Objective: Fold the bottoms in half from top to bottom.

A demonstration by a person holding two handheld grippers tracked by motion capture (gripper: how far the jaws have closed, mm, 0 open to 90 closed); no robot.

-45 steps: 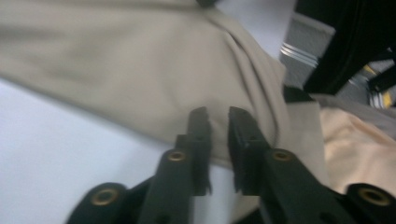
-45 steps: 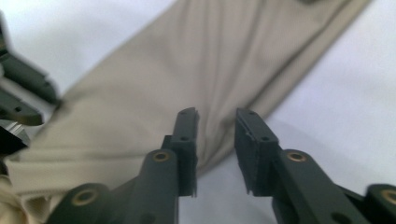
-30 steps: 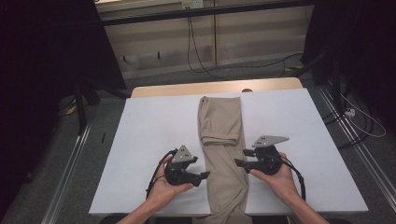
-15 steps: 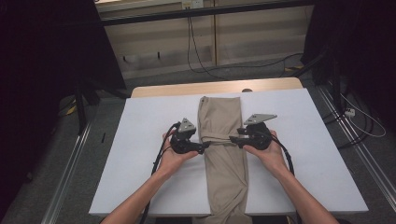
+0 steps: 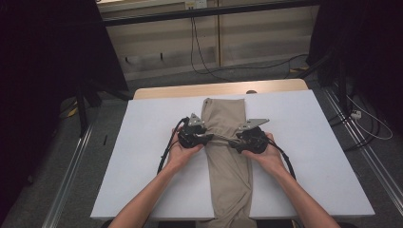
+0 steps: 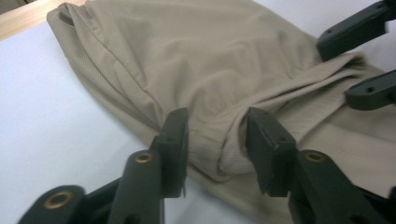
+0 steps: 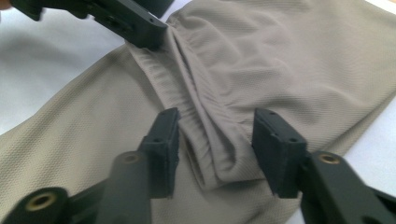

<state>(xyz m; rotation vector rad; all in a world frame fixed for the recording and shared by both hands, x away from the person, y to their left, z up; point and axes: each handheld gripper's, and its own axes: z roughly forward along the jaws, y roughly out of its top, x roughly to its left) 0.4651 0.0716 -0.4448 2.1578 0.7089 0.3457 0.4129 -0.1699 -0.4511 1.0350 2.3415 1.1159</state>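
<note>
Left black two-jaw gripper (image 5: 209, 138), jaws just closing, set astride a raised fold at the left edge of the folded beige knit trousers (image 5: 227, 142); pads beside the fold, contact not certain. Right black two-jaw gripper (image 5: 234, 141), partly open, straddling a gathered ridge at the right edge; grip not discernible. Trousers lengthwise along the middle of the white board (image 5: 142, 142), near end overhanging the near edge. Light wooden desk (image 5: 166, 91) beyond the far edge.
</note>
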